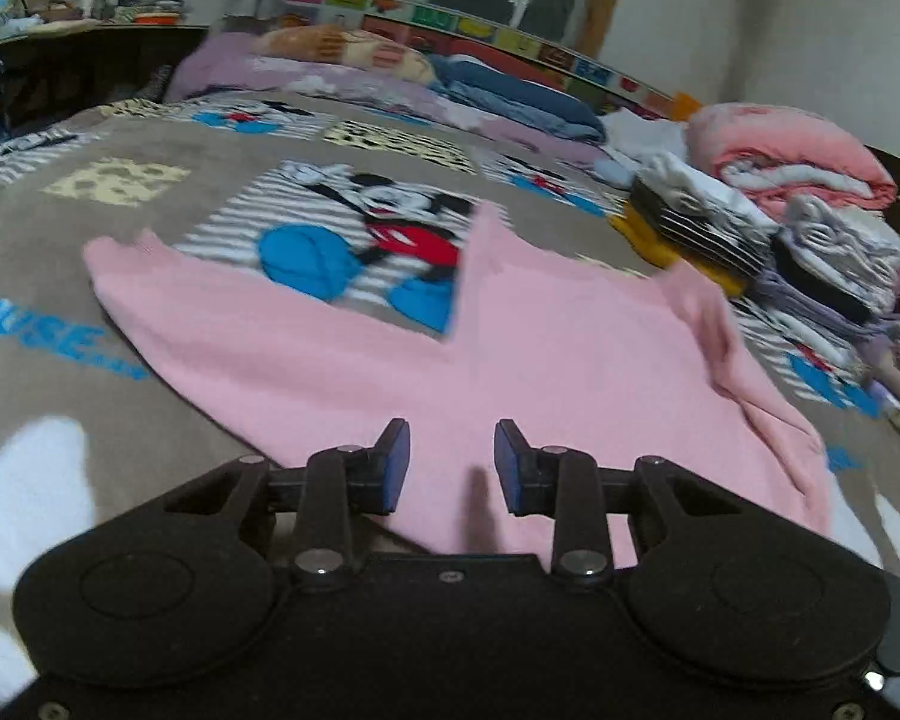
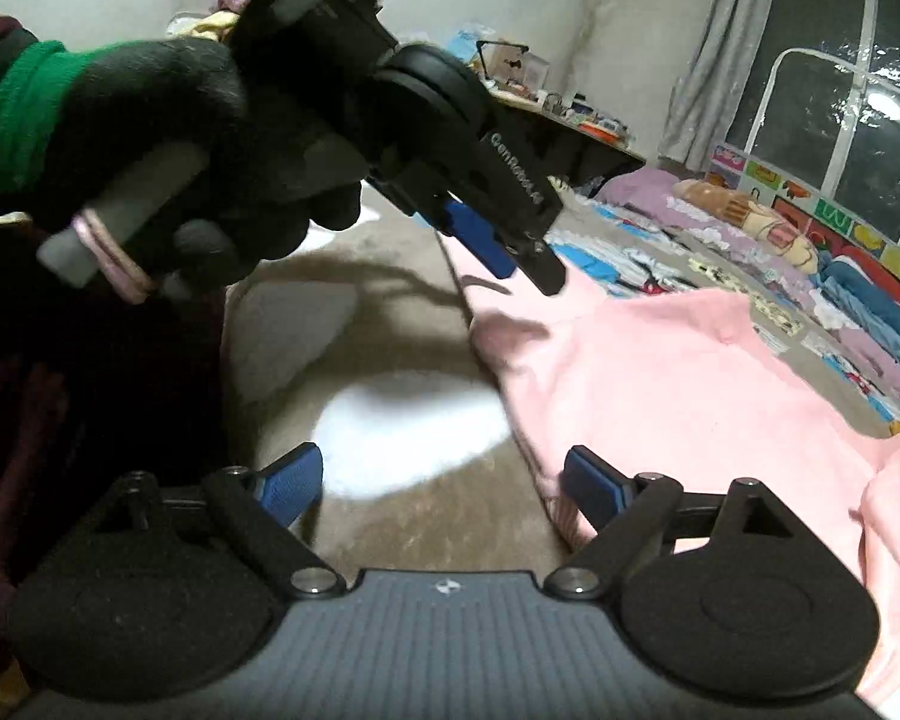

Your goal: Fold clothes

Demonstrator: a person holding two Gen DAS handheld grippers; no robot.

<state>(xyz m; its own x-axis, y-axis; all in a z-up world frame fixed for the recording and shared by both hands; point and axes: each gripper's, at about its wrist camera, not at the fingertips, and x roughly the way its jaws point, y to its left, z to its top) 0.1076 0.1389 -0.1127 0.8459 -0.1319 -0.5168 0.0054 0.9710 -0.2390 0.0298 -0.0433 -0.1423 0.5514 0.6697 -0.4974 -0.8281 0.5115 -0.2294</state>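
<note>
A wide bed covered by a grey-brown cartoon-print fleece blanket [image 1: 150, 138] is being used as the work surface, and a large pale pink knit garment [image 1: 570, 360] is being spread across it, near the front edge, with one flap turned up at the middle. To its right, a stack of folded clothes [image 1: 750, 240] is being kept, well apart from the grippers.

The laying-out step appears to be in hand, judged from the garment lying mostly flat but rumpled at its right side. A fresh hold on the near hem is being called for next, with both edges taken evenly before a fold is carried over.

The left gripper [image 1: 452, 465] is being held just above the pink cloth, its blue pads [image 1: 397, 468] partly apart with nothing pinched between them. The right gripper [image 2: 444, 489] is being held wide open, empty, one pad over bare blanket and the other at the garment's edge.

Only in the right wrist view is a black-gloved hand [image 2: 168, 138] being shown, wrapped around the left tool's handle; only in the left wrist view are the stack and the garment's full spread being shown.
</note>
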